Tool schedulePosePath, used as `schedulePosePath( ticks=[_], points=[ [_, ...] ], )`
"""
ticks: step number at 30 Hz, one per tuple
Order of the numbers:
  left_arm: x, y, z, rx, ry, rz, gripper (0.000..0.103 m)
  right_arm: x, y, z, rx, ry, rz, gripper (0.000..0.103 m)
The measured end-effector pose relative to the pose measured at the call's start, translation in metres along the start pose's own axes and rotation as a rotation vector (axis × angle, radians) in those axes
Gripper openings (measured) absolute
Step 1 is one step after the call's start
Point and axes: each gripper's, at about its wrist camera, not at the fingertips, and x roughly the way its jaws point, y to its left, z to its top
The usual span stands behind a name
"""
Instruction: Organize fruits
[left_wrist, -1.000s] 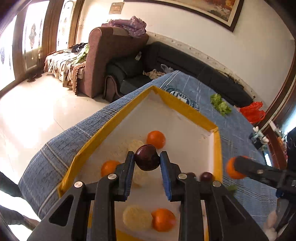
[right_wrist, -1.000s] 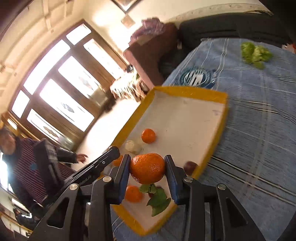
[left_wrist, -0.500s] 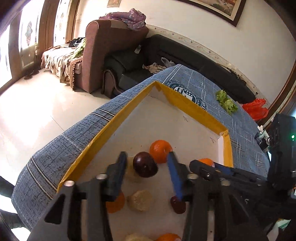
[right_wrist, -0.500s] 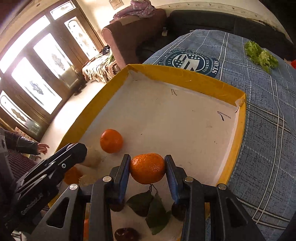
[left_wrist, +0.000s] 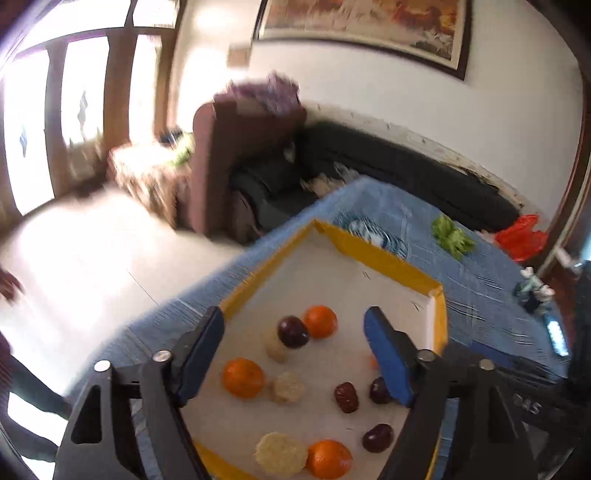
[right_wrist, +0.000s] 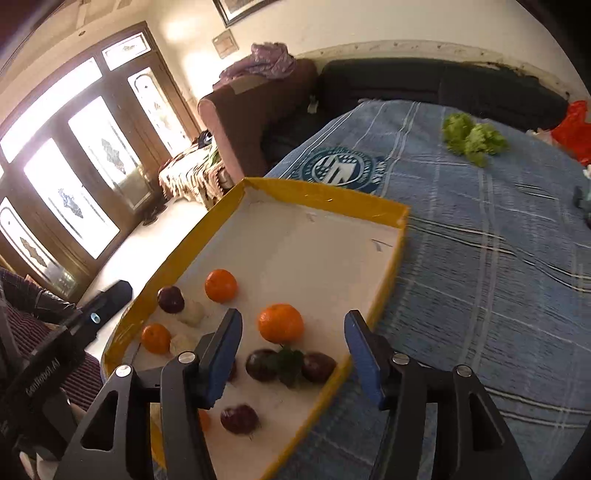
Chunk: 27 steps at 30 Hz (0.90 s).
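While both jaws are opening with nothing gripped, the left hand-held gripper (left_wrist: 293, 354) and right hand-held gripper (right_wrist: 293, 350) tilt down over the yellow tray (right_wrist: 325, 195); a plum (left_wrist: 293, 331) and an orange (right_wrist: 280, 323) lie inside it.

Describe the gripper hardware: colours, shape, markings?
Both match: left gripper and right gripper have black angular frames with triangular cutouts, silver pivot bolts and flat blue finger pads. White lettering marks the black housing seen from the right wrist.

both wrist views look steeply down, close over yellow-rimmed tray (left_wrist: 384, 254) (right_wrist: 325, 195); share tray, blue cloth (right_wrist: 480, 258).
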Motion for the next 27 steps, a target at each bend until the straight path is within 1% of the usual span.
schedulePosePath(
  ticks=[1, 4, 6, 8, 10, 12, 17, 19, 27],
  points=[
    [-0.013, -0.005, -0.002, 0.014, -0.045, 0.031, 0.091, -0.011, -0.003, -0.007, -0.004, -0.020, -0.027, 0.066],
    [-0.044, -0.021, -0.006, 0.043, -0.150, 0.107, 0.102, -0.036, -0.011, -0.023, -0.003, -0.071, -0.077, 0.067],
    [-0.060, -0.032, -0.009, 0.069, -0.190, 0.116, 0.103, -0.050, -0.017, -0.033, 0.003, -0.100, -0.097, 0.071],
    [-0.073, -0.047, -0.014, 0.099, -0.209, 0.113, 0.103, -0.061, -0.020, -0.044, 0.008, -0.125, -0.124, 0.073],
    [-0.079, -0.058, -0.018, 0.117, -0.202, 0.114, 0.103, -0.070, -0.025, -0.055, 0.014, -0.144, -0.152, 0.075],
    [-0.080, -0.067, -0.022, 0.129, -0.178, 0.117, 0.103, -0.076, -0.029, -0.063, 0.023, -0.150, -0.167, 0.077],
    [-0.069, -0.087, -0.035, 0.146, -0.071, 0.094, 0.103, -0.087, -0.045, -0.080, 0.060, -0.145, -0.191, 0.078],
    [-0.066, -0.093, -0.041, 0.152, -0.046, 0.088, 0.103, -0.092, -0.049, -0.086, 0.066, -0.151, -0.199, 0.078],
    [-0.068, -0.110, -0.054, 0.205, -0.012, 0.079, 0.103, -0.106, -0.048, -0.096, 0.048, -0.185, -0.219, 0.082]
  ],
)
